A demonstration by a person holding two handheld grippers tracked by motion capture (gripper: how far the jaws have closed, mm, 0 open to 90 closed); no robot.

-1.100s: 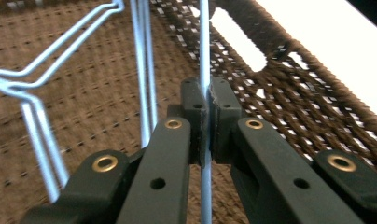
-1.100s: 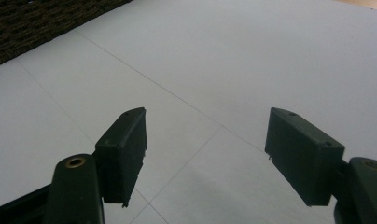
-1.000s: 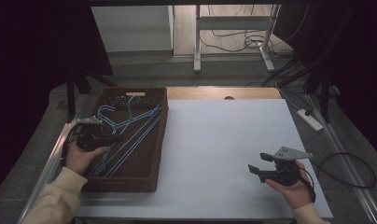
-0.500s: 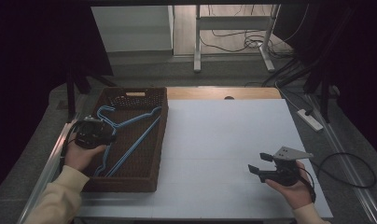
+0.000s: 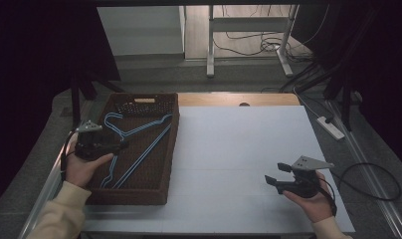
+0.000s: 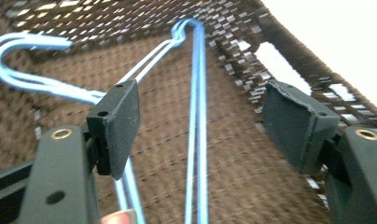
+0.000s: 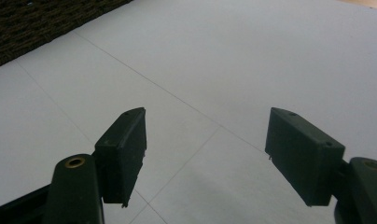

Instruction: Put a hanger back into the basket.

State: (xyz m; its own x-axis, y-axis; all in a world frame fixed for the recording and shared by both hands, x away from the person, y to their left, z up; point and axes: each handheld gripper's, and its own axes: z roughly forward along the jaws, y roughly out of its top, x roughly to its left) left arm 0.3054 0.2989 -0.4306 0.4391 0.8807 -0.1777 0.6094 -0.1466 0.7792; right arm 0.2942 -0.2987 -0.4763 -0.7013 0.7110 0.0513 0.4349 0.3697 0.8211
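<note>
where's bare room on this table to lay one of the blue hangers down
The white table top is bare from the brown basket across to the right gripper, and on up to the wooden strip at the far edge. The basket is crowded: the blue hangers and the left gripper, its jaws just opened.

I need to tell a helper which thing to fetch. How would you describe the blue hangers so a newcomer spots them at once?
On the white table, look to its left edge for the brown woven basket. The hangers lie flat inside it: thin light-blue wire, hooks toward the far end, the only coloured things there.
</note>
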